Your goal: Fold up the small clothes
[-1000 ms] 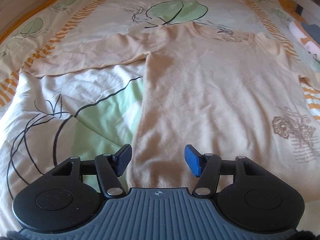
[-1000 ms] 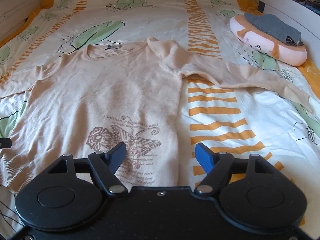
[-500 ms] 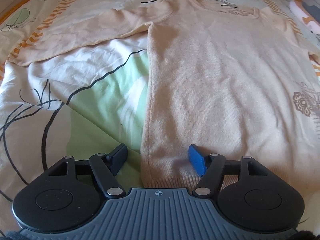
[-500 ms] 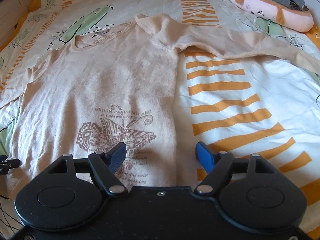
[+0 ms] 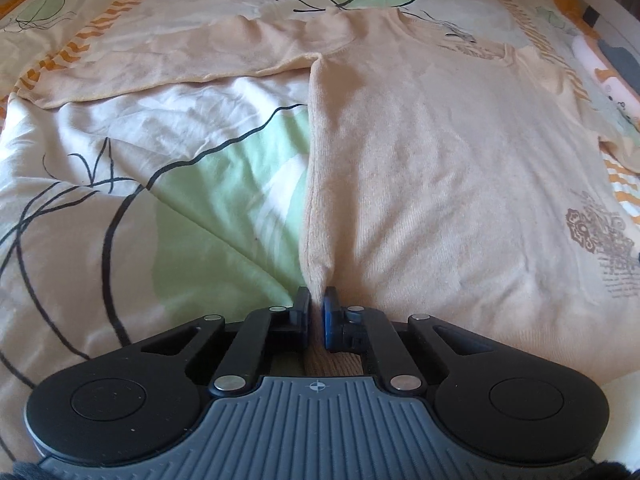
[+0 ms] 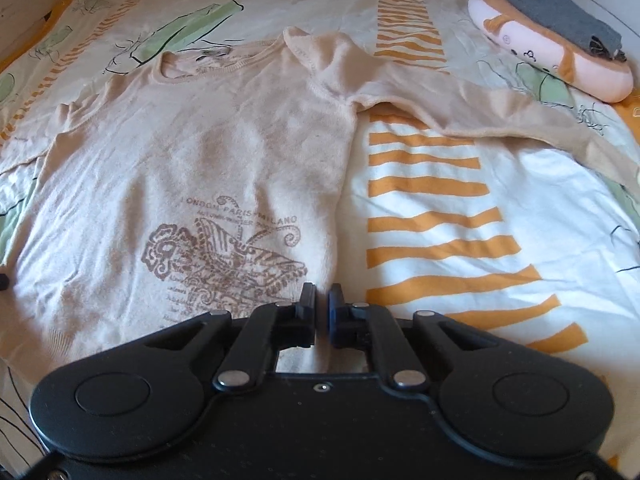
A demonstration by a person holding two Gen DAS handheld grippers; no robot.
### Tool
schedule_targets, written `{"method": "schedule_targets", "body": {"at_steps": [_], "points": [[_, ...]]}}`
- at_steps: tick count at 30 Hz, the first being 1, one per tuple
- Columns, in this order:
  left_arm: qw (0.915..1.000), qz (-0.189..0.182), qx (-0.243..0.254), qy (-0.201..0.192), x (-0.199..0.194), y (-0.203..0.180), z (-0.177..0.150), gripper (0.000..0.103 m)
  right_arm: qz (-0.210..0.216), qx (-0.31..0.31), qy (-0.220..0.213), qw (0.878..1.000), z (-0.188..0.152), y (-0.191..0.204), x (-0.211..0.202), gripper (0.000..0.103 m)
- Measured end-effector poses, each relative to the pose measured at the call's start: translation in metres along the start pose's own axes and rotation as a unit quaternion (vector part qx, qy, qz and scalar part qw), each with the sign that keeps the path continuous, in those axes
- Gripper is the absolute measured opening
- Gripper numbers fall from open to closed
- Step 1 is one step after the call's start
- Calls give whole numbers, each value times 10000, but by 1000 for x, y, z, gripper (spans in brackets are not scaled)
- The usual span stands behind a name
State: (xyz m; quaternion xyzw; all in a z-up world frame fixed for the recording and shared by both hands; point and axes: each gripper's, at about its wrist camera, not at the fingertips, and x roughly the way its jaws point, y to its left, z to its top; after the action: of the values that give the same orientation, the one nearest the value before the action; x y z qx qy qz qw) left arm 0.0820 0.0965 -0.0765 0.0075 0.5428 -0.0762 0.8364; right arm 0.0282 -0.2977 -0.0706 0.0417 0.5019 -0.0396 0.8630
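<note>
A beige long-sleeved sweater (image 5: 440, 152) lies flat, front up, on a patterned bedspread, sleeves spread out to both sides. It also shows in the right wrist view (image 6: 224, 152), with a brown print low on its front. My left gripper (image 5: 316, 300) is shut on the sweater's bottom left corner at the hem. My right gripper (image 6: 322, 300) is shut on the bottom right corner at the hem. The fabric bunches into a small ridge ahead of each pair of fingers.
The bedspread (image 6: 460, 208) has orange stripes and green leaf shapes. A pink plush cushion (image 6: 552, 64) with a grey cloth (image 6: 560, 16) on it lies at the far right, beyond the right sleeve. White bed rails run along the edges.
Both grippers moved down to the sweater's hem and closed from wide open onto its two bottom corners.
</note>
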Motion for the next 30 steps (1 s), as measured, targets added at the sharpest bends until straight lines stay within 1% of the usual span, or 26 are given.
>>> {"method": "schedule_targets", "body": {"at_steps": [2, 4, 5, 6, 7, 8, 9, 11, 13, 15, 17, 18, 22, 26, 28, 30], "points": [[10000, 6, 48, 40, 2, 0, -1, 7, 53, 135, 56, 9999, -1, -5, 3, 11], [9999, 64, 108, 42, 3, -4, -1, 9, 12, 96, 98, 9999, -1, -3, 6, 12], [9999, 64, 100, 23, 3, -4, -1, 10, -16, 79, 73, 9999, -1, -2, 6, 18], [10000, 52, 49, -19, 1, -4, -1, 10, -9, 73, 57, 10000, -1, -1, 5, 32], [10000, 8, -4, -87, -2, -4, -2, 11, -5, 93, 44, 9999, -1, -1, 4, 50], [9998, -45, -72, -163, -5, -3, -3, 11, 37, 144, -6, 9999, 0, -3, 2, 58], [9994, -114, -209, -261, -9, 0, -3, 11, 101, 212, -64, 9997, 0, -5, 0, 68], [9973, -249, -502, -469, -21, 4, -4, 11, 202, 388, -148, 9989, 2, -11, -6, 70], [9943, -362, -630, -782, -35, 3, -1, 13, 232, 566, -232, 9979, 5, -18, -10, 77], [9917, -351, -540, -1111, -48, -8, 8, 35, 229, 692, -365, 9967, 9, -25, -16, 77], [9896, -362, -329, -1351, -54, -23, 21, 40, 234, 811, -480, 9953, 14, -34, -20, 78], [9890, -363, -238, -1411, -53, -32, 28, 41, 252, 882, -532, 9944, 17, -38, -22, 80], [9875, -524, 24, -1487, -34, -68, 58, 41, 219, 1216, -691, 9899, 30, -63, -28, 82], [9876, -752, 393, -1318, -4, -111, 88, 41, 208, 1424, -833, 9861, 41, -86, -35, 85], [9869, -819, 665, -1219, 13, -134, 100, 41, 164, 1435, -891, 9855, 47, -94, -38, 85], [9857, -854, 855, -1174, 27, -154, 111, 41, 129, 1288, -1002, 9865, 56, -95, -39, 85]]}}
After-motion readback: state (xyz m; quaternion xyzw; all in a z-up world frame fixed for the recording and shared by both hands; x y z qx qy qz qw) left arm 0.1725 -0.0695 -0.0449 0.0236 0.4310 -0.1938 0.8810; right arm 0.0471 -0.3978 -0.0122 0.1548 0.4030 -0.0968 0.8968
